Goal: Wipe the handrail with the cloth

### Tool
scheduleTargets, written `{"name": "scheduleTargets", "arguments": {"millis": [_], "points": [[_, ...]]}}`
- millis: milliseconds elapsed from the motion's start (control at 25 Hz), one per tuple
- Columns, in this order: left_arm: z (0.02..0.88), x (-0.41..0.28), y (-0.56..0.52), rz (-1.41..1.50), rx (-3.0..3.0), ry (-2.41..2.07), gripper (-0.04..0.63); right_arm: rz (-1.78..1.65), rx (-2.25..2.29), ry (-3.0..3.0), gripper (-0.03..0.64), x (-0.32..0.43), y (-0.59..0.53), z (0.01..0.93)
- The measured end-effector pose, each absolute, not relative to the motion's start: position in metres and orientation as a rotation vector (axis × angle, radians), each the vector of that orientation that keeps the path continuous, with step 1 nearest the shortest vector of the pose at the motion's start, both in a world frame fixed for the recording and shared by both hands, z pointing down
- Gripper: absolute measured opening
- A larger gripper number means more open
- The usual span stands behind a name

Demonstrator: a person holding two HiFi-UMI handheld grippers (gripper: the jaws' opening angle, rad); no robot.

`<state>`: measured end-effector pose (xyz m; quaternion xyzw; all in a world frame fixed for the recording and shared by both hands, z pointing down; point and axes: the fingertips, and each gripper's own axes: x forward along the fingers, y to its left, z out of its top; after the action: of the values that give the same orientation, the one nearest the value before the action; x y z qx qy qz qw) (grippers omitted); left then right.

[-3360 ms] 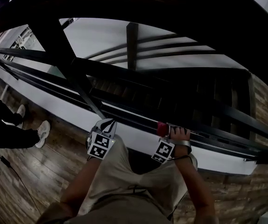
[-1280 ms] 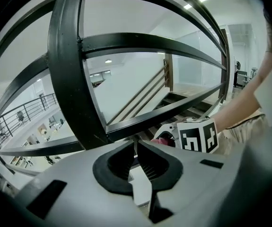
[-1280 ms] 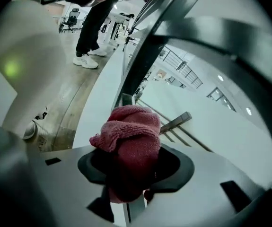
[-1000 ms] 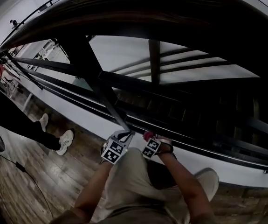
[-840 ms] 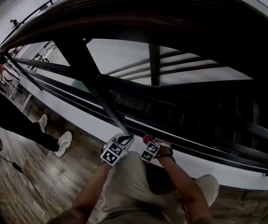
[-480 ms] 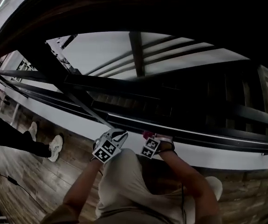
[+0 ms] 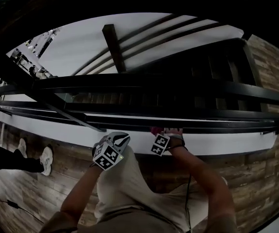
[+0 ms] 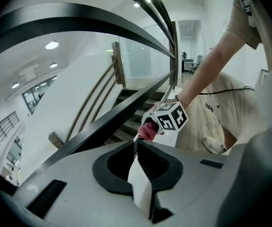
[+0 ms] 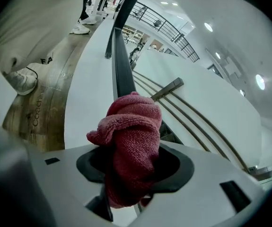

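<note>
In the head view, the left gripper (image 7: 116,139) hung low and left of centre over the wooden floor (image 7: 57,188), near the white ledge (image 7: 226,143) that ran under the railing. The right gripper (image 7: 159,135) sat just to its right and pointed at the lower rail (image 7: 217,126). The red cloth (image 7: 155,129) showed at its tip, right against that black bar. Another person's white shoes (image 7: 45,159) stood on the floor at far left.

In the left gripper view, the left fingers were pressed together with nothing between them. They pointed along the dark rails toward the right gripper, which was well apart from them, with the cloth at the bar.

In the right gripper view, the fingers stood wide and held the cloth, bunched into a thick wad. They had just eased open a little further. The wad covered the near end of the lower rail, which ran away to the far left. Whether the cloth actually touched the bar could not be told.
</note>
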<state>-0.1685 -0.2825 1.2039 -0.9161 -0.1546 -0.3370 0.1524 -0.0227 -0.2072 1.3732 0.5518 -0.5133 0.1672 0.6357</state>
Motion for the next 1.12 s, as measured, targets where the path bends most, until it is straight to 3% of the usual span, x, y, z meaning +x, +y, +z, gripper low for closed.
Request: {"name": "scheduleTargets", "arguments": {"millis": [480, 1120], "points": [[1.202, -0.066, -0.149, -0.962, -2.594, -0.514, 0.021, 0.485, 1.205, -1.129, 0.219, 0.086, -0.066, 1.369], [1.226, 0.021, 0.000, -0.957, -2.542, -0.699, 0.021, 0.520, 1.276, -0.978, 0.233, 0.180, 0.096, 1.371]]}}
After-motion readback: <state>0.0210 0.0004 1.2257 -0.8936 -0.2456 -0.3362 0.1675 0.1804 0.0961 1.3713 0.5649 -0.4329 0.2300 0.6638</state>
